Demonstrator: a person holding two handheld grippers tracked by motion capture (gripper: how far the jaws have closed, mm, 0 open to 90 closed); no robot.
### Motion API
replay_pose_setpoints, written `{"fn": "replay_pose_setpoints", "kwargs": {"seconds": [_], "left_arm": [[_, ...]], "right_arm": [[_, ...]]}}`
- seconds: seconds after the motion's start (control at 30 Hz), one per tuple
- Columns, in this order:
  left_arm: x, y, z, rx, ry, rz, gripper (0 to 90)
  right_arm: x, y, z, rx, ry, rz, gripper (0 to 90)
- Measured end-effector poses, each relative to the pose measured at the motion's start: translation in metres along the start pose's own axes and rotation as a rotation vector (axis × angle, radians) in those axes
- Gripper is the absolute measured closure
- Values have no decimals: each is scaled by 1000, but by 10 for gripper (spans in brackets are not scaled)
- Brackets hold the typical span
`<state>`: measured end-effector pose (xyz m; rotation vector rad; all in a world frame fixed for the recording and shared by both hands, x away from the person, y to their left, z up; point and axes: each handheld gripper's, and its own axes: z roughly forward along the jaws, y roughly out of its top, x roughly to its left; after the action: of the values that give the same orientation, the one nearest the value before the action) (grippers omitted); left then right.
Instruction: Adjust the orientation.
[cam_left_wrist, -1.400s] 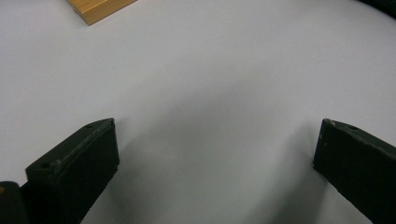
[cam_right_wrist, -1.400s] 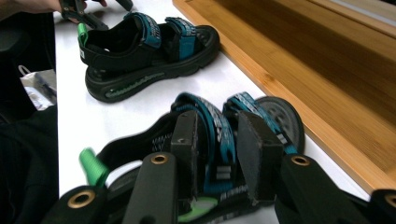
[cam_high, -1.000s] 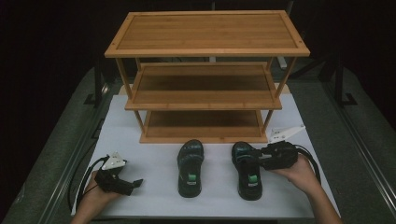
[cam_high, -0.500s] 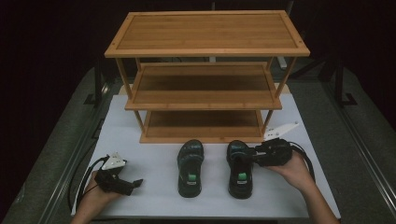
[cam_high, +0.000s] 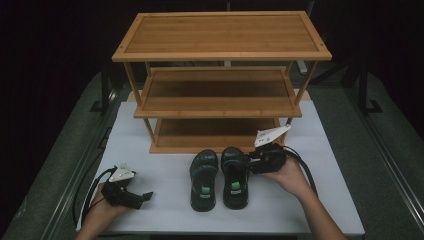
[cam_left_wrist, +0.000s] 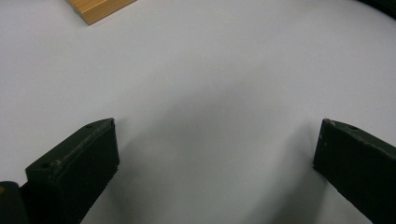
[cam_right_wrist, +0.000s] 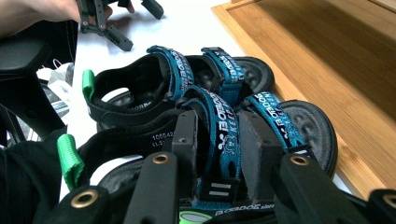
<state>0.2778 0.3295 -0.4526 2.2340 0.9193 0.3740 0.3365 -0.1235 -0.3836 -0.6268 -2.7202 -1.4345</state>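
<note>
— Blue-strapped right sandal (cam_high: 235, 175) sits near the rack (cam_high: 220, 107), touching its mate (cam_high: 204, 179); right tool (cam_right_wrist: 217, 140) is clamped on its strap, its jaws having just closed further.
— Lift by that strap, keeping the sole level.
— Compared with a second ago, it has slid left against the other sandal. Left tool (cam_high: 145, 196) rests open on the white surface (cam_high: 165, 165).

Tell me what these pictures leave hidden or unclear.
- Bottom shelf, high view: its back lies in shadow under the middle shelf.
- Right sandal, right claw view: the right claw covers its strap; heel cut off below.
- Strap lettering: too blurred to read fully.
</note>
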Motion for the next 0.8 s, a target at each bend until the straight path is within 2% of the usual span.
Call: {"fn": "replay_pose_setpoints", "kwargs": {"seconds": [0.3,0.47,0.57,0.6,0.67,0.77,0.8], "left_arm": [[0,0,0,1,-1,-1,0],[0,0,0,1,-1,1,0],[0,1,0,2,-4,11,0],[1,2,-1,-6,-16,10,0],[-1,6,-3,-39,-46,2,83],[-7,16,-6,-66,-70,6,94],[-9,20,-7,-80,-81,4,133]], "right_arm": [[0,-4,13,7,6,13,685],[1,-5,15,6,3,6,674],[2,-6,14,2,-5,6,578],[2,-6,14,2,-10,7,556],[2,-6,12,-3,-20,7,543],[3,-7,7,-11,-30,7,529],[3,-7,6,-15,-34,6,528]]}}
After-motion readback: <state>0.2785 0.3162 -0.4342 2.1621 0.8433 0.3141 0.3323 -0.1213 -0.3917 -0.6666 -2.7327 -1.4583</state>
